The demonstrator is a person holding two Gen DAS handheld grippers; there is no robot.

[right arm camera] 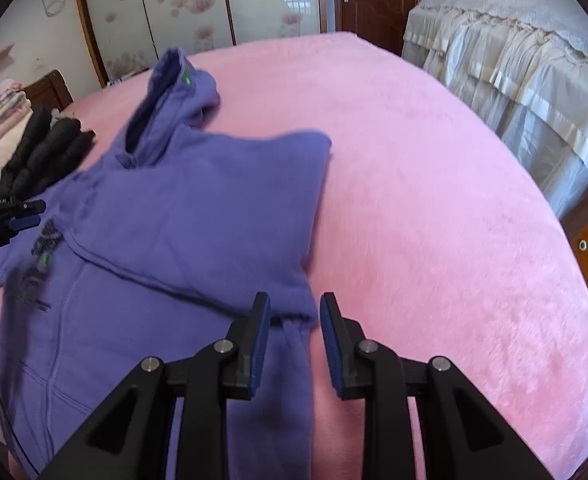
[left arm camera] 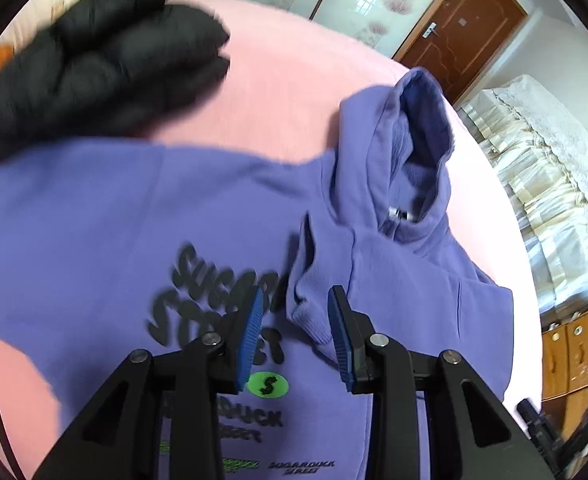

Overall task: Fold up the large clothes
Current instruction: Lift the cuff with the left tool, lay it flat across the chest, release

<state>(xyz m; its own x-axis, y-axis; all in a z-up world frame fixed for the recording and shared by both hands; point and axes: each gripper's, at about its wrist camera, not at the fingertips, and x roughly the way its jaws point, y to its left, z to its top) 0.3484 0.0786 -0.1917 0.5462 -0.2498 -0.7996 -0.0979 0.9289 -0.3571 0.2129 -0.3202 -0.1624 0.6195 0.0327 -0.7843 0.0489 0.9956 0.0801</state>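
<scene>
Your left gripper (left arm camera: 294, 336) fingers stand apart around the purple hoodie's (left arm camera: 142, 216) cuff; your right gripper (right arm camera: 294, 338) fingers gape over its sleeve, gripping nothing. The hoodie lies on the pink bed (right arm camera: 434, 200), a black jacket (left arm camera: 94, 60) beside it.

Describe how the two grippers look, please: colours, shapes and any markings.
Both the left gripper and right gripper have black angular arms with silver pivot bolts and ribbed blue pads. The right view shows small white lettering on the left gripper's side.
</scene>
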